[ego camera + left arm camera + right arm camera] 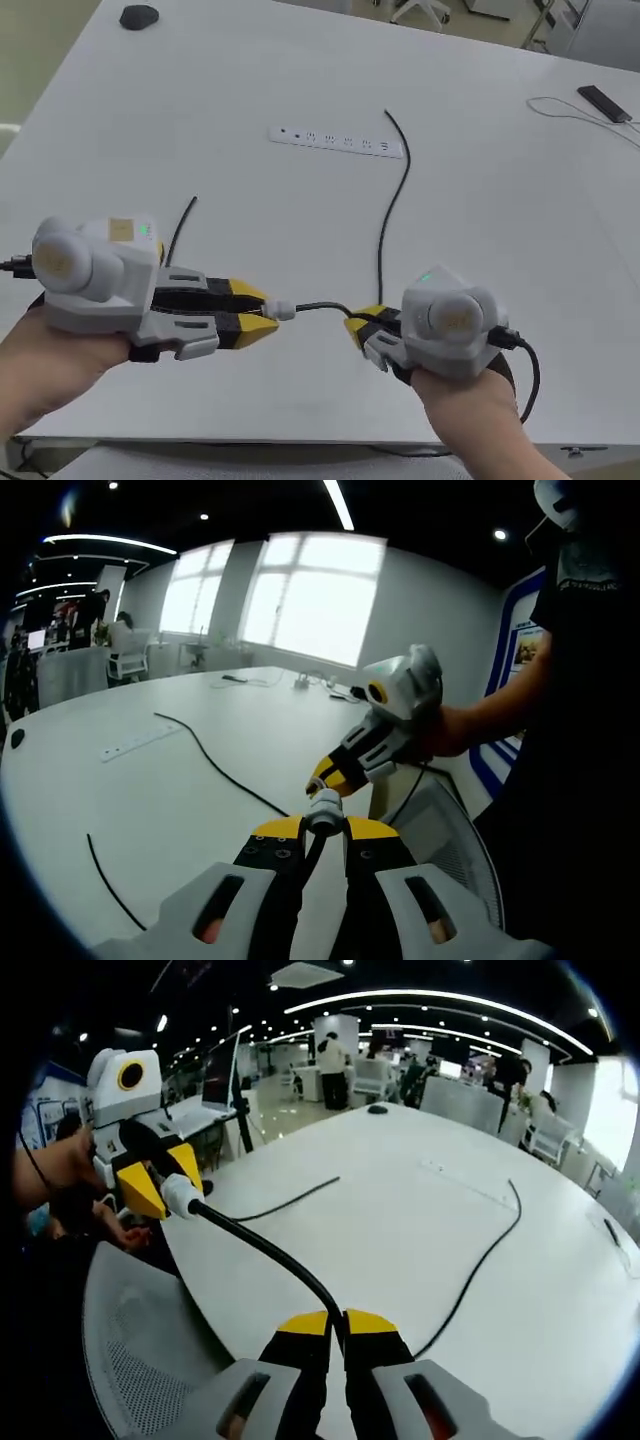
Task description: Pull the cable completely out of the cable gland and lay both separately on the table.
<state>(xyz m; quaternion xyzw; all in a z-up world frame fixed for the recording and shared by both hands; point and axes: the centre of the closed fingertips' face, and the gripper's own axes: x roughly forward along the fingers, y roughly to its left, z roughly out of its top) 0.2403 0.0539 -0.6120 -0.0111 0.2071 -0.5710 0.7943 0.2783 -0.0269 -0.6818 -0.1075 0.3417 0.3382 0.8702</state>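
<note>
Pulling step appearing in hand: left tool (pixel 262 318) clamping small white plastic cable gland (pixel 281 310) between yellow tips; right tool (pixel 355 325) pinching thin black rubber cable (pixel 385 220) near gland. Both hovering over near edge of white counter (pixel 200 120). Cable not yet out of gland, short span bowing between tools. Gland's long axis lying roughly level, mouth pointing toward right tool; cable tail trailing toward white power strip (pixel 335 140). Next move likely calling for tools drawing apart along gland axis, then regripping cable.
</note>
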